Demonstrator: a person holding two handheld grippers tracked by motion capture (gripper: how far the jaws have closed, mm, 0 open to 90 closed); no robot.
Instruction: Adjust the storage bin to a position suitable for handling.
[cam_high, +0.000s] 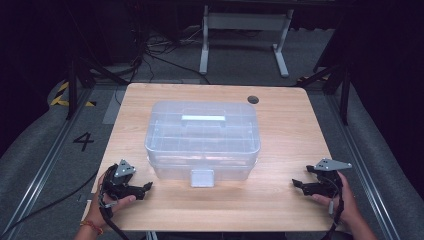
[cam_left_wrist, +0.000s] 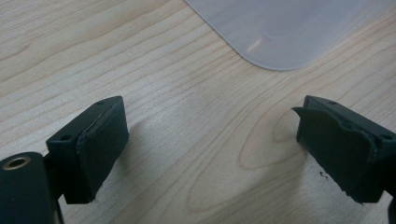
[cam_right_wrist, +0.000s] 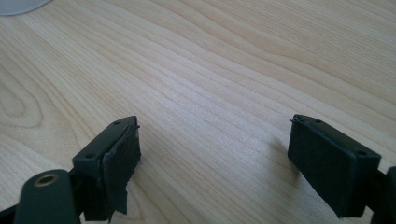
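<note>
Clear plastic box (cam_high: 202, 135), lid closed, pale handle on top, white front latch, sits mid-table (cam_high: 290, 125). Your left gripper (cam_high: 148, 187) and right gripper (cam_high: 295, 184) rest near the front corners, jaws wide, nothing held. Light wood top; grey floor, dark room.

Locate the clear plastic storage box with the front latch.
In the high view, the clear plastic storage box sits mid-table on the light wooden table, lid closed, latch facing the person, between and beyond the left gripper and right gripper.
</note>
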